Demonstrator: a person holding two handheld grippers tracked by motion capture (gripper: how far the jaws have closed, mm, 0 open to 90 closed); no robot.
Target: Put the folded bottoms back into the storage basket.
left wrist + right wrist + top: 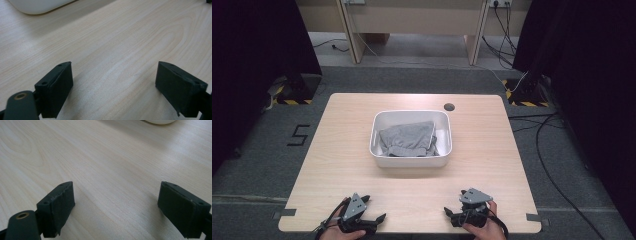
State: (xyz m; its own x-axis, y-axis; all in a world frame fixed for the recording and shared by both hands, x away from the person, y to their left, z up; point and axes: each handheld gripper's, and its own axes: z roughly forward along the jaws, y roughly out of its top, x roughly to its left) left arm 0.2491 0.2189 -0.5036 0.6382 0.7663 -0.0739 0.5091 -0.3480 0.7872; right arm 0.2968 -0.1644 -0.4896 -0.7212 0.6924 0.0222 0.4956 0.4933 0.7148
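Lying crumpled in the white tub (377, 150) — grey cloth (408, 138), both grippers' jaws apart, empty.

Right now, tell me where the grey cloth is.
In the high view the grey cloth lies folded inside the white tub at the table's centre, far beyond both tools.

1. I see a light wooden bench (492, 150) with a round cable hole (449, 107) near its far edge.
2. Grey carpet floor (262, 165) lies around it, with a black mark like a "5" (298, 135) on the left.
3. Black curtains (257, 45) hang at both sides, and I see yellow-black striped tape (292, 101) at their feet.
4. Behind stands a pale wooden desk frame (412, 20) with a wall socket (500, 3) above.
5. Black cables (542, 145) trail over the floor on the right.
6. The light is even and soft.
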